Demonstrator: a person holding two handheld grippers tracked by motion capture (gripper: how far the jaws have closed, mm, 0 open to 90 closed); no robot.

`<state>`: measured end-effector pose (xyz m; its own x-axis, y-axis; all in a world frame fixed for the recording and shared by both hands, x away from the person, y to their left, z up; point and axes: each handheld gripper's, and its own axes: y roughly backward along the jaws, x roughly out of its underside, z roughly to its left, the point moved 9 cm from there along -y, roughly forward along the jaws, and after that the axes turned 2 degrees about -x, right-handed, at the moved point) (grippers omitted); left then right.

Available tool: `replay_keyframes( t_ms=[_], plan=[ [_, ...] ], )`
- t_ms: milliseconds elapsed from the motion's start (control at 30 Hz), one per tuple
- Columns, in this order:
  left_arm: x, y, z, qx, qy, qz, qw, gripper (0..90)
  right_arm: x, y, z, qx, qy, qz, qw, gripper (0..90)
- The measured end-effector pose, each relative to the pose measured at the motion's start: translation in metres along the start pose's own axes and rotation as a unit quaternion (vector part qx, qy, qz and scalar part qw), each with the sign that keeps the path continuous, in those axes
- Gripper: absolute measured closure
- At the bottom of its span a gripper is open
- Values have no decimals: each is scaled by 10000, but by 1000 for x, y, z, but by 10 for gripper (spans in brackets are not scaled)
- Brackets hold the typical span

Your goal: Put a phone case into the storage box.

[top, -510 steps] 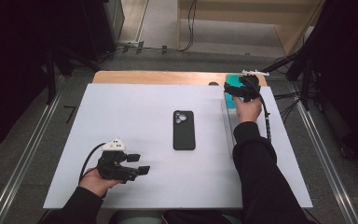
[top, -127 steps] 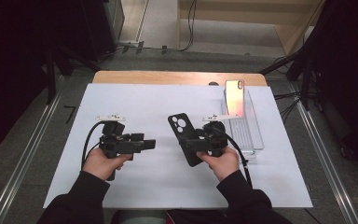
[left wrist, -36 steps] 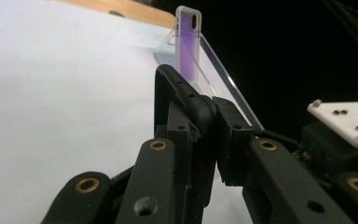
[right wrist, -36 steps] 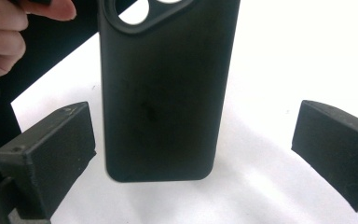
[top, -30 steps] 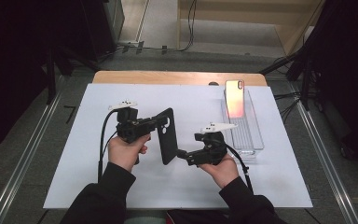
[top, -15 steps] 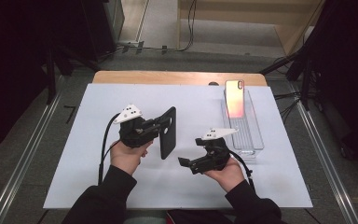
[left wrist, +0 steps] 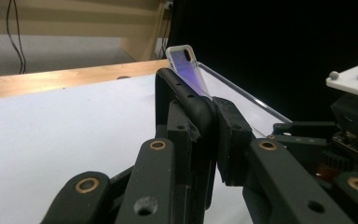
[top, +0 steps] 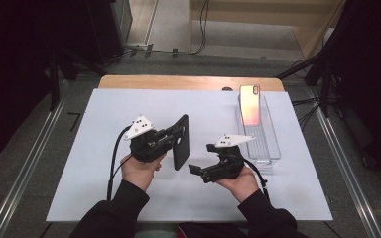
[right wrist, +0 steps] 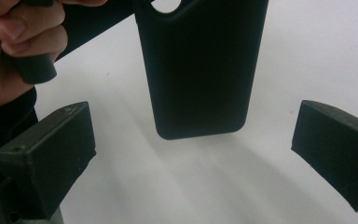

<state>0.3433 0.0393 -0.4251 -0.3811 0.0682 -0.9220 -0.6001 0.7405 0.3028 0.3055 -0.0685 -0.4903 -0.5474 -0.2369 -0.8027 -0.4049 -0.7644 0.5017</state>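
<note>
**Holding the case upright, ready to seat the phone**

We judge the step in hand to be carrying the black phone case (top: pixel 180 141) toward the phone (top: pixel 250 104) that leans in the clear tray (top: pixel 268 148). To do it well, we would keep the left gripper (top: pixel 171 139) clamped firmly on the case's edge without twisting, so the case stays upright and its open side is easy to meet. We would bring the right gripper (top: pixel 194 170) in low and square to the free bottom end, and close only once both pads flank it evenly.

The left jaws are pinching the case: in the left gripper view its rounded rim (left wrist: pixel 186 95) sits squeezed between the two pads, running up and away from them, with the phone beyond its far end. The right jaws are spread wide and hold nothing. In the right gripper view the case (right wrist: pixel 200 65) hangs ahead of them, centred between the two pads but farther out, its bottom edge clear of the white table (right wrist: pixel 307 56).
</note>
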Motion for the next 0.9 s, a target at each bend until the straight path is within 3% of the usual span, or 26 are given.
replay_keyframes(
  t_ms=[133,200,567,900],
  plan=[
    [1,-2,-3,98,94,24,9999,784,-7,-1,-1,36,0,-12,10000,0],
    [2,-2,-4,106,113,55,9999,783,-10,-2,0,-73,2,30,10000,0],
    [2,-3,-9,182,219,80,9996,783,-35,-14,-5,178,-26,-104,9998,0],
    [3,-3,-12,249,288,116,9992,783,-47,-27,-8,218,-58,-152,9996,0]
  ],
)
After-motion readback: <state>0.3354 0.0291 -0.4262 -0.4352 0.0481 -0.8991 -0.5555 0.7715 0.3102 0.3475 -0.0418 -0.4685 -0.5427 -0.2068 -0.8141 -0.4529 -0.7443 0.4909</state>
